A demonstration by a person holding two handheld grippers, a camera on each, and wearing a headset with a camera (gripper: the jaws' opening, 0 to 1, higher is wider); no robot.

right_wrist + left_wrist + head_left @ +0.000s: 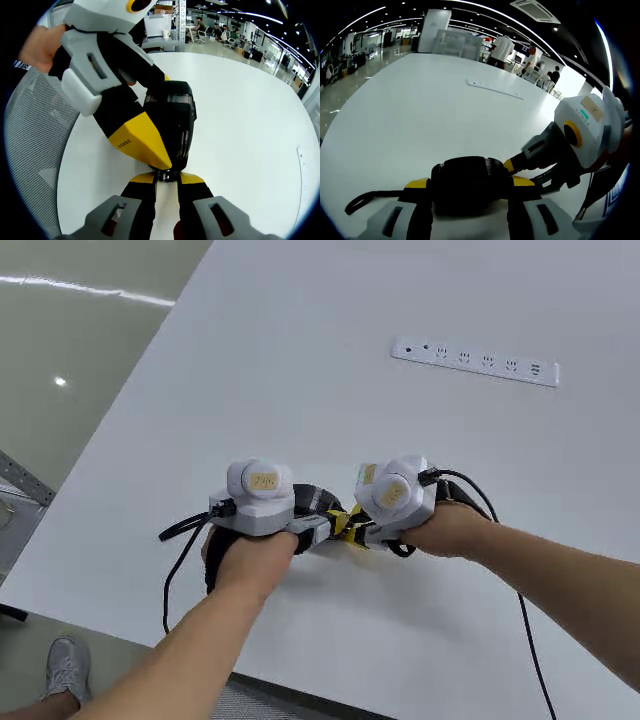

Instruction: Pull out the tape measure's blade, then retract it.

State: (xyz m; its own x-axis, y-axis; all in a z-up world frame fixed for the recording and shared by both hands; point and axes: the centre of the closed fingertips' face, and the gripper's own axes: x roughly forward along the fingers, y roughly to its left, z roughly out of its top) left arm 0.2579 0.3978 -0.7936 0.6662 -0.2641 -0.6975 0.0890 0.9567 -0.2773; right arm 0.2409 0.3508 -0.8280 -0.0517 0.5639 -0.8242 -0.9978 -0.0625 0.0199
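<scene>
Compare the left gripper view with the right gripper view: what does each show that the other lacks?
Left gripper view: a black strap trailing from the case across the table. Right gripper view: a mesh chair back, and the right gripper seen from behind, pinching the case's front end. Both: the tape measure, clamped in the left gripper.

Over the worktop (300,360), near its 6 o'clock edge in the head view, the tape measure (320,502) sits between the two grippers. The left gripper (318,528) is at its 9 o'clock, jaws closed around its body. The right gripper (355,530) is at its 3 o'clock, jaws pinched on its end. A power strip (475,360) lies well apart toward 1 o'clock. A shoe (65,665) rests on the floor (80,340) at 8 o'clock, beyond the worktop's edge.
</scene>
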